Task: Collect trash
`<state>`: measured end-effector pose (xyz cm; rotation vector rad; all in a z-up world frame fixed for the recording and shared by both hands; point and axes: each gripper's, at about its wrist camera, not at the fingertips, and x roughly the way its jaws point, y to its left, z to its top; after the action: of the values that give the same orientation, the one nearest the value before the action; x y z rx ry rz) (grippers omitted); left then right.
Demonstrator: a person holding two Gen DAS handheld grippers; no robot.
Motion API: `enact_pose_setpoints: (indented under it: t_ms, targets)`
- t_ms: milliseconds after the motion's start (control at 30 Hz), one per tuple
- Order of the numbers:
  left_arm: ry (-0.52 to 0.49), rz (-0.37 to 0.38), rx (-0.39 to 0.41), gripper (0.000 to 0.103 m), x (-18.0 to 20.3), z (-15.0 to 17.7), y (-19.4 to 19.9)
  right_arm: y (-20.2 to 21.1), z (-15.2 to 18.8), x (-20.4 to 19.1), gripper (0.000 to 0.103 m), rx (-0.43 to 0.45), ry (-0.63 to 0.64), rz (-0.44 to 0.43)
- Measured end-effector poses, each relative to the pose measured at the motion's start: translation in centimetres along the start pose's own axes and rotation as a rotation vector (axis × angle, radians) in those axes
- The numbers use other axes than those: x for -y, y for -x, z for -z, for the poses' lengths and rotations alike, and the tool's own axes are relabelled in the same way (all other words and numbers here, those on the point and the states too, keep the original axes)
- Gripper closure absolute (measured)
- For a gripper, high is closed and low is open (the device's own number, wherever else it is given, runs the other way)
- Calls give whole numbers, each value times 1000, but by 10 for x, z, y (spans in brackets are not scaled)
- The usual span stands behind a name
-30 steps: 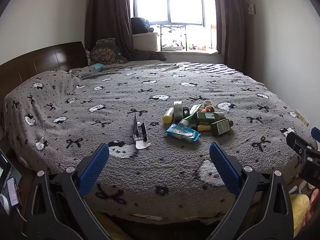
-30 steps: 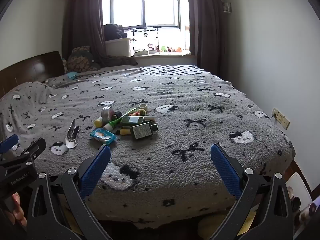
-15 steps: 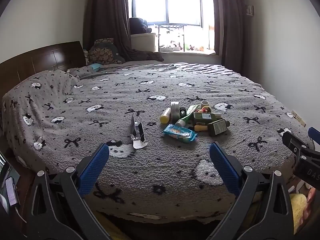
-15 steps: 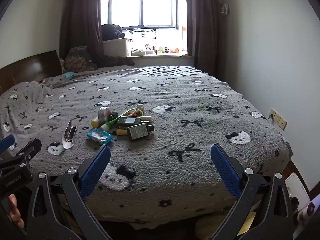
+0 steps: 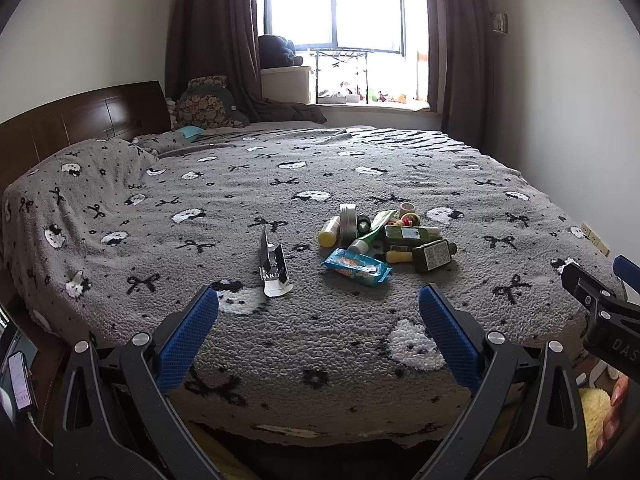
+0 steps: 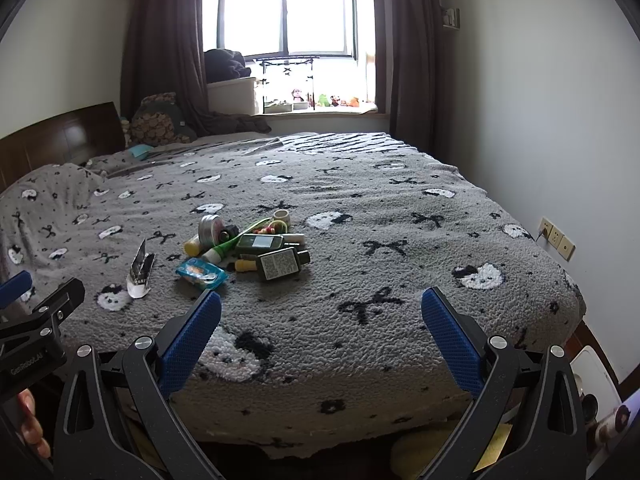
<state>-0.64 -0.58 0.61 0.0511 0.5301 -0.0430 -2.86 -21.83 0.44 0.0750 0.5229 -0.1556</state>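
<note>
A heap of trash lies mid-bed on the grey blanket [image 5: 240, 184]: a blue wipes packet [image 5: 356, 267], dark green bottles [image 5: 434, 255], a round tin [image 5: 348, 222], a small yellow bottle [image 5: 329, 232] and a green tube [image 5: 374, 230]. A torn black-and-white wrapper [image 5: 273, 268] lies apart to its left. The heap also shows in the right wrist view, with the packet [image 6: 201, 273] and a bottle [image 6: 280, 264]. My left gripper [image 5: 318, 312] and right gripper [image 6: 320, 316] are open and empty, both short of the bed's near edge.
A wooden headboard [image 5: 80, 124] and pillows [image 5: 204, 106] are at the left. A window sill with toys [image 5: 360, 96] is at the far end. A wall with sockets [image 6: 556, 240] runs along the right. A phone [image 5: 18, 376] lies low left.
Both grippers have drawn back and risen slightly, so the bed and the trash heap look a little farther away. Nothing on the bed has moved.
</note>
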Motion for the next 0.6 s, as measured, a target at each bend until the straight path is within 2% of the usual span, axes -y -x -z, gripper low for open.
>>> enact_pose_setpoints:
  t_ms: [600]
  targets:
    - [7, 4, 3, 8, -2, -2, -1, 3, -5, -5, 3, 5, 11, -9]
